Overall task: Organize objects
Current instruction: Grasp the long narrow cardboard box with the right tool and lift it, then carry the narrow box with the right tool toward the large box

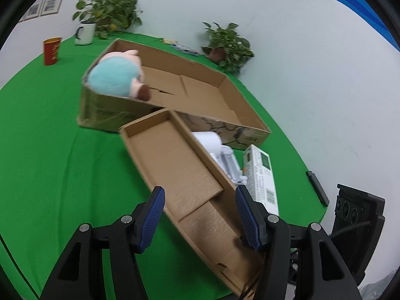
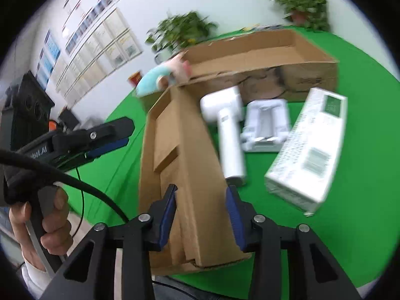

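A long shallow cardboard tray (image 1: 175, 165) lies on the green table, also in the right wrist view (image 2: 185, 150). My left gripper (image 1: 200, 217) is open above its near end. My right gripper (image 2: 202, 217) is open, its fingers straddling the tray's near end wall. A larger open cardboard box (image 1: 200, 92) behind holds a pink and blue plush toy (image 1: 117, 75). Right of the tray lie a white hair dryer (image 2: 225, 125), a white plastic holder (image 2: 267, 125) and a white printed carton (image 2: 310, 147). The other gripper's fingers (image 2: 107, 135) show at left in the right wrist view.
A red paper cup (image 1: 52, 50), a white mug (image 1: 85, 33) and two potted plants (image 1: 110, 7) (image 1: 227, 46) stand along the table's far edge. A black bar (image 1: 317, 187) lies at the right edge. A black device (image 1: 357, 215) stands off the table.
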